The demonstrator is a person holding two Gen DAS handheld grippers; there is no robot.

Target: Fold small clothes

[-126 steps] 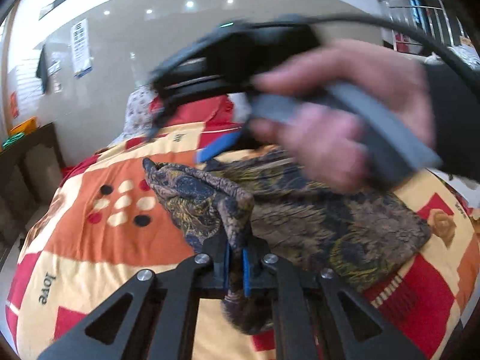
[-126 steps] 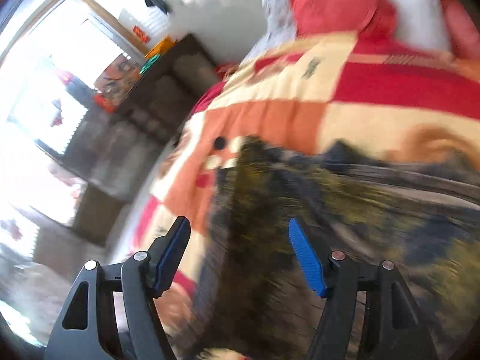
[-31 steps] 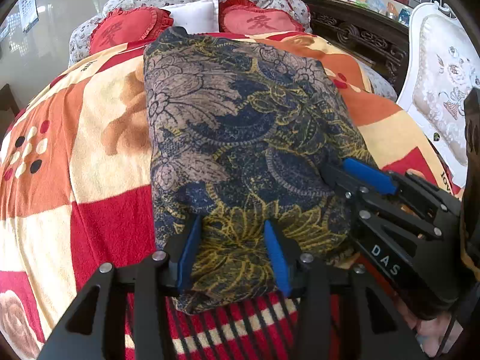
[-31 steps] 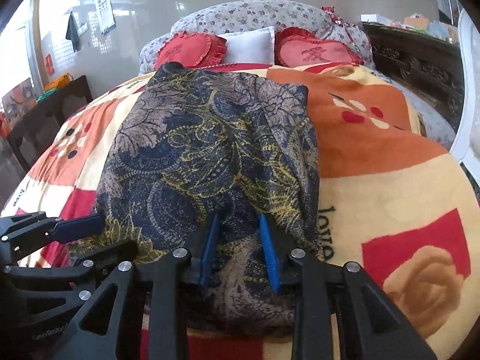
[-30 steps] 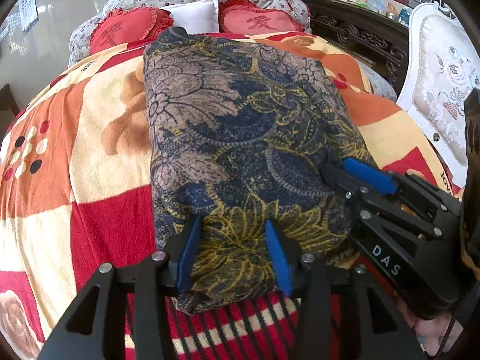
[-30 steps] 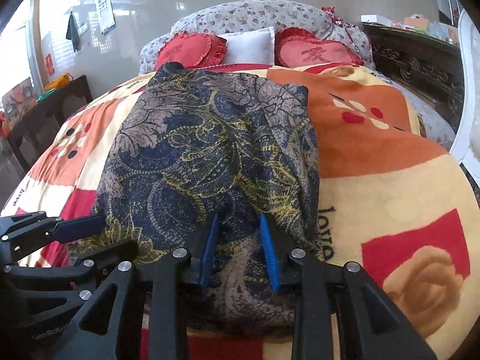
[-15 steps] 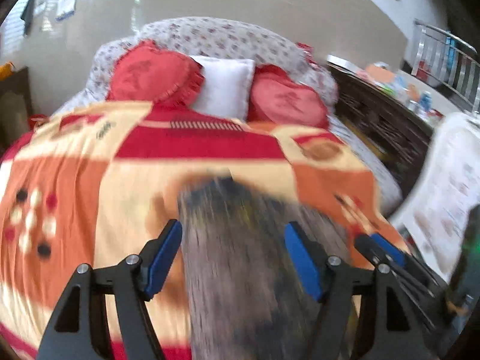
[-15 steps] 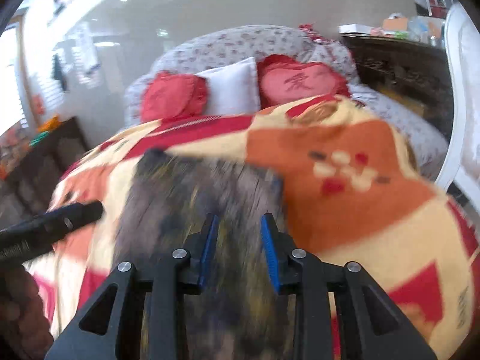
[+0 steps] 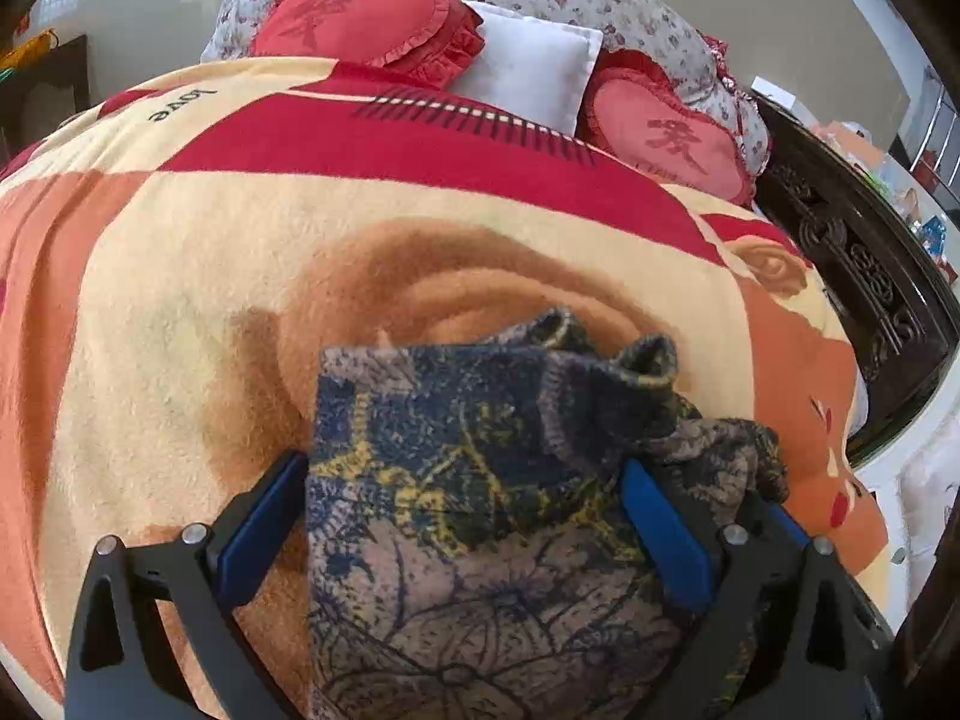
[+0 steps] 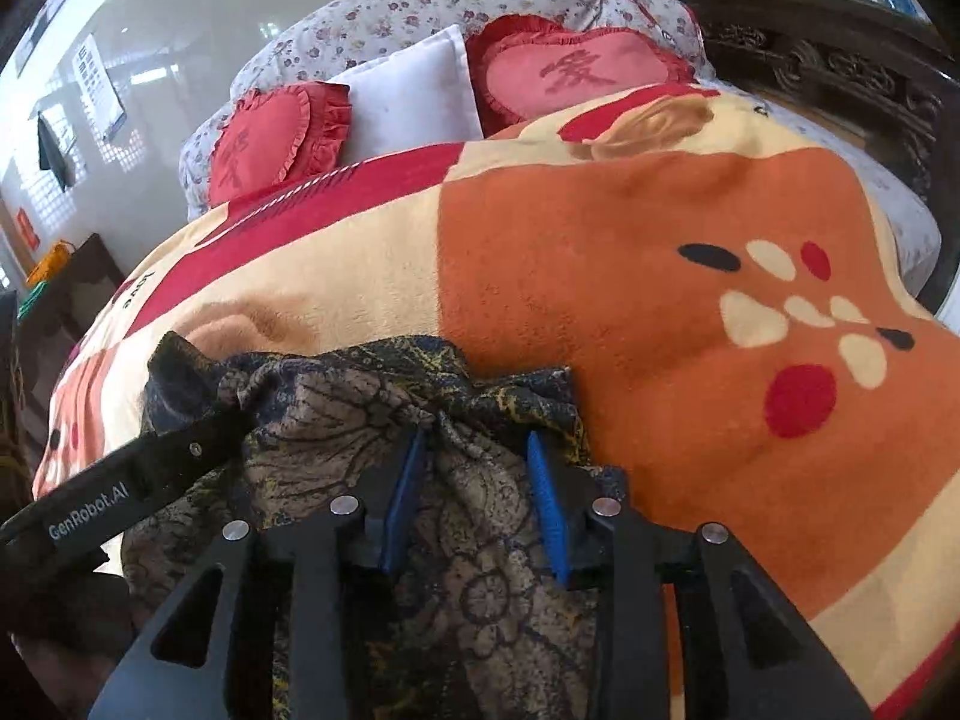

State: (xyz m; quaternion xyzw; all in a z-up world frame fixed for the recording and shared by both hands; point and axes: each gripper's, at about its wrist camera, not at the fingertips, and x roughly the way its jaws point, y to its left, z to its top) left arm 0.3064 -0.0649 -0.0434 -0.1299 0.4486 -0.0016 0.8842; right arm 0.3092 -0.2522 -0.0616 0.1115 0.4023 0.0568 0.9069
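Note:
A dark garment with a blue, gold and brown flower print (image 9: 480,480) lies folded over on the patterned blanket (image 9: 180,300). My left gripper (image 9: 462,528) stands wide, its jaws opening. The cloth's folded end lies loose between its blue pads (image 9: 660,534). In the right wrist view the garment (image 10: 336,402) bunches into a pucker at my right gripper (image 10: 474,498). Its jaws are opening, with the gathered cloth still filling the narrow gap between the pads (image 10: 402,498). One black finger of the left gripper (image 10: 150,480) rests on the garment's left side.
Two red heart cushions (image 9: 360,18) (image 10: 576,66) and a white pillow (image 9: 528,72) lie at the bed's head. Dark carved wooden furniture (image 9: 870,276) runs along the right. Open blanket (image 10: 720,300) stretches to the right of the garment.
Both grippers have carried the garment's near end toward the pillows, folding it over itself. The left jaws have spread wide and let the cloth go. The right jaws have widened slightly.

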